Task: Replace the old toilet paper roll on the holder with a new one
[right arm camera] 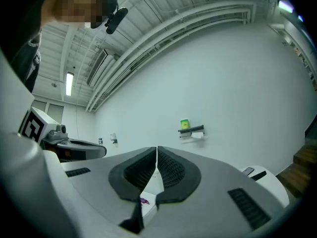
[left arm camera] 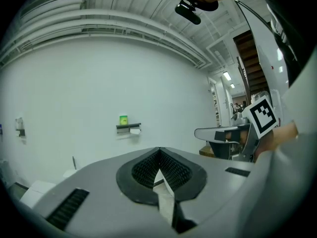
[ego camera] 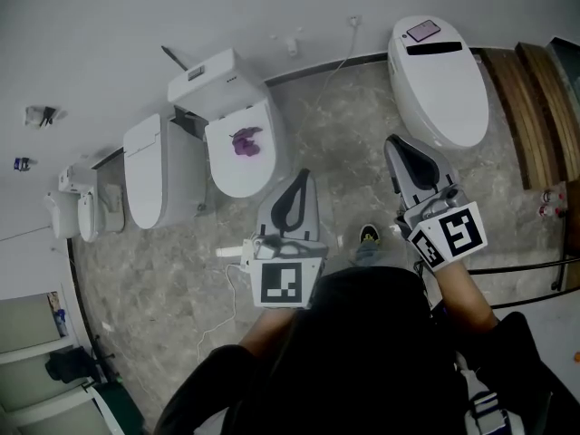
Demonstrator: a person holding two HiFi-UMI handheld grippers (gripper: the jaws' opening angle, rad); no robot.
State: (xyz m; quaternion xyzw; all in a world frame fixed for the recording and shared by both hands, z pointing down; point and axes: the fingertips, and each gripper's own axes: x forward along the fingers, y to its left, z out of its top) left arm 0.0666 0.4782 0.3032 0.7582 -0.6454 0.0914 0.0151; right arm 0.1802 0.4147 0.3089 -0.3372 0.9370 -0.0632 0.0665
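On the far white wall hangs a small dark toilet paper holder point(left arm camera: 128, 127) point(right arm camera: 191, 129). A green item point(left arm camera: 123, 119) point(right arm camera: 184, 124) stands on top of it, and a white paper roll point(left arm camera: 134, 131) point(right arm camera: 197, 135) hangs under it. Both grippers point level at that wall from well back. My left gripper point(ego camera: 304, 176) point(left arm camera: 159, 149) is shut with nothing in it. My right gripper point(ego camera: 392, 140) point(right arm camera: 156, 148) is also shut and holds nothing. No spare roll shows in any view.
Several white toilets stand on the marbled floor between me and the wall. The one ahead point(ego camera: 237, 125) has a purple thing point(ego camera: 246, 141) on it, and the right one point(ego camera: 439, 80) carries a phone point(ego camera: 422, 31). Wooden steps point(ego camera: 533, 107) lie far right.
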